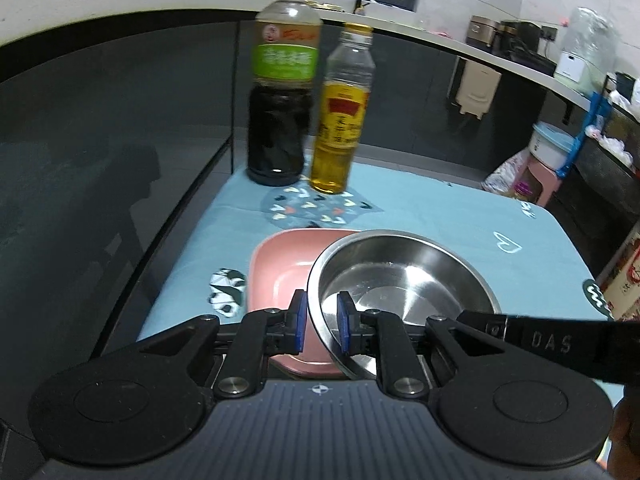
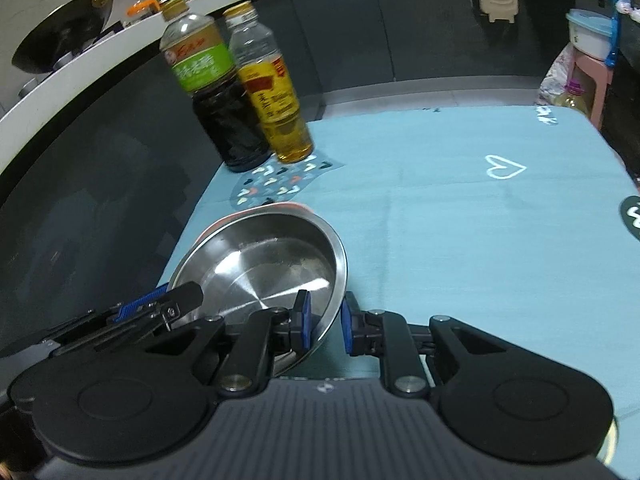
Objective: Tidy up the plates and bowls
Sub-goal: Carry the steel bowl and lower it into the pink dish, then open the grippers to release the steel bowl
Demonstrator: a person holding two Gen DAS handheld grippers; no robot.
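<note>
A steel bowl rests on a pink square plate at the table's near left. My left gripper straddles the bowl's left rim with its jaws narrow, one pad outside and one inside; a small gap shows beside the rim. My right gripper straddles the bowl's right rim the same way, with a gap on the outer side. In the right wrist view the plate shows only as a thin pink edge behind the bowl. The left gripper's fingers show in the right wrist view at the bowl's left rim.
A dark soy sauce bottle and a yellow oil bottle stand at the back of the blue tablecloth. A dark cabinet wall runs along the left. A cardboard box stands at the right edge.
</note>
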